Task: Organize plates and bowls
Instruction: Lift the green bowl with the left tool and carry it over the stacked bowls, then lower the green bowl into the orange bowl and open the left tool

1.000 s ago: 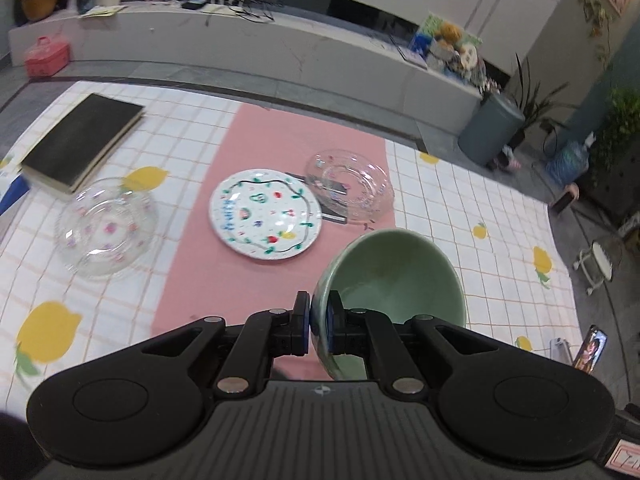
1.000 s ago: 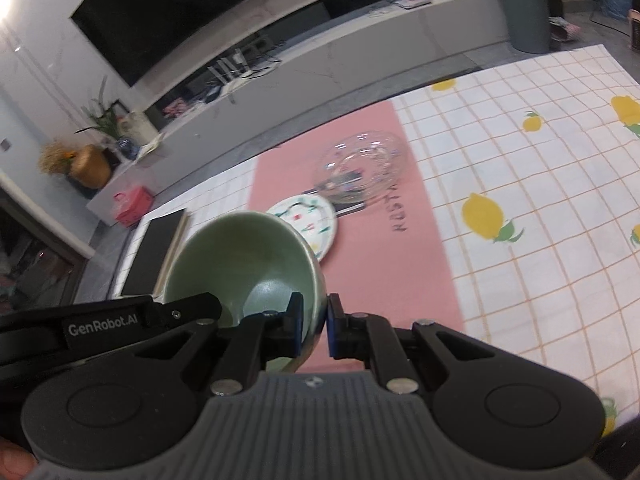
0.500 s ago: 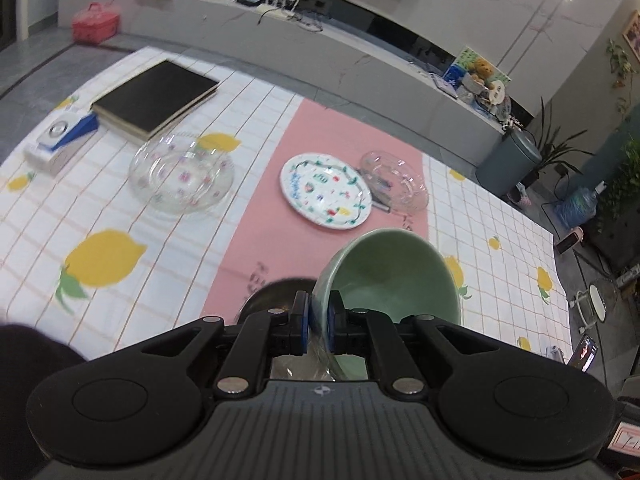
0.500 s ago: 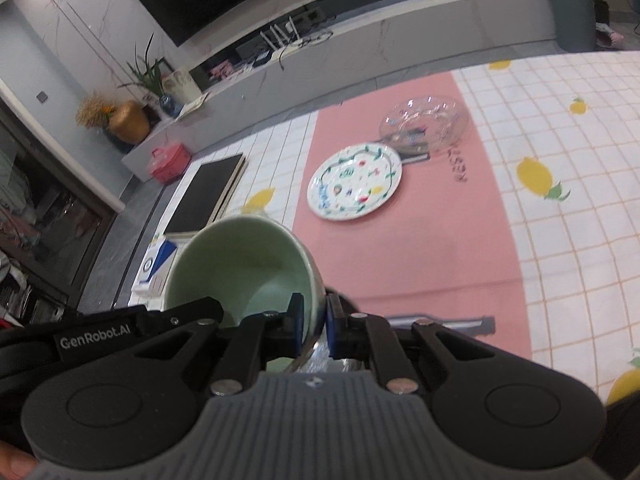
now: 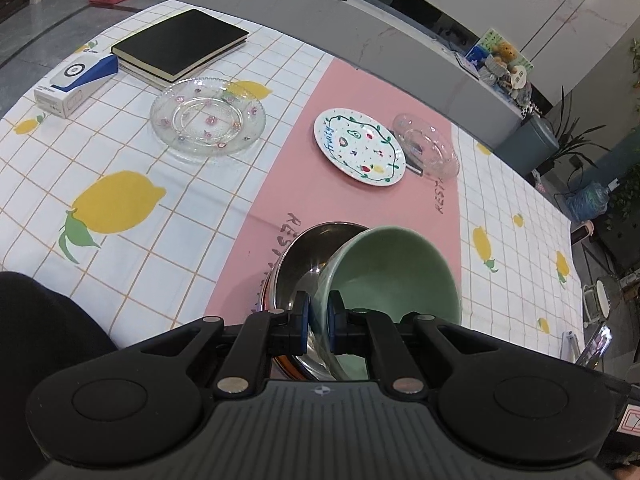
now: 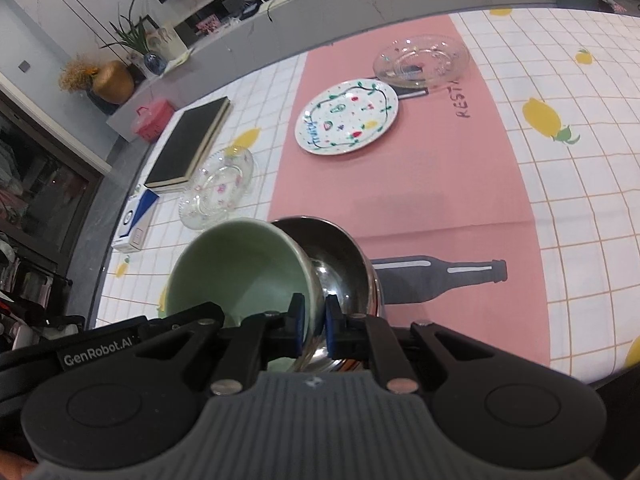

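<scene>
Both grippers are shut on the rim of one green bowl (image 5: 394, 276), which also shows in the right wrist view (image 6: 236, 268). My left gripper (image 5: 318, 322) pinches its left rim; my right gripper (image 6: 312, 326) pinches its right rim. The bowl hangs just over a steel bowl (image 5: 304, 256), seen too in the right wrist view (image 6: 340, 264), at the table's near edge. Farther off lie a painted white plate (image 5: 359, 146), a small glass dish (image 5: 426, 145) and a flowered glass plate (image 5: 208, 118).
A black book (image 5: 180, 42) and a blue-white box (image 5: 74, 82) lie at the far left of the lemon-print tablecloth (image 5: 112, 200). A pink runner (image 6: 420, 184) with a bottle print crosses the middle. A grey counter stands behind the table.
Both grippers have carried the green bowl back toward the near edge and down. The steel bowl has come into view beneath it. The plates now lie farther away.
</scene>
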The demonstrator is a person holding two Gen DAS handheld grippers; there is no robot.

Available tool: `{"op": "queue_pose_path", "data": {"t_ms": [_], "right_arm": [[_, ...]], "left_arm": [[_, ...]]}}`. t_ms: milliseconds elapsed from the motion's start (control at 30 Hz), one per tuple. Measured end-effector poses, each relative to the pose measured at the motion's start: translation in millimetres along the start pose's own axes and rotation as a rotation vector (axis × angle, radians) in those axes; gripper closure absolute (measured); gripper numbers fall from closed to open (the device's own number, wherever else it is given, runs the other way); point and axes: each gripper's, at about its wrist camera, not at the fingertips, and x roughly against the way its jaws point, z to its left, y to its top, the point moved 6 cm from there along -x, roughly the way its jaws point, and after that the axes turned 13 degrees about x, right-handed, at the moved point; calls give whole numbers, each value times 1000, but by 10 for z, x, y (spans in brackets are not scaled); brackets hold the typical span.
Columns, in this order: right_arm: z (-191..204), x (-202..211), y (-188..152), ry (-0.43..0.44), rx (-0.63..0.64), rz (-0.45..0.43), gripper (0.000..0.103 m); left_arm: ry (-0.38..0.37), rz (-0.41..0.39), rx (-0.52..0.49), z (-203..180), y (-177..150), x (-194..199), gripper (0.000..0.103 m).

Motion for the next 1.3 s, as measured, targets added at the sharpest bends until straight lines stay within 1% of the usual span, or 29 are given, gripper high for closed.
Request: {"op": "queue_pose_path", "data": {"t_ms": [267,700,900,1167,1200,1300], "right_arm": [[-62,-146,-14,7,-20,42,95],[-35,-324,53,-15,18,103,95],[11,-350,74,-43,59,105,91],[14,-349,95,-54,73,107,89],[21,-345,101,-59,79,105,88],[53,-282,138,-87,111,77,73]], "left_arm": [[29,10,-26,2,16,-115,93],[91,29,-67,-22,65,-223,93],[93,38,-71,-29,62,-230,92],[87,46,-56,-20,97,-246,90],[86,48,-54,-21,100,-245,89],[76,28,-60,-39,114,-213,84]]}}
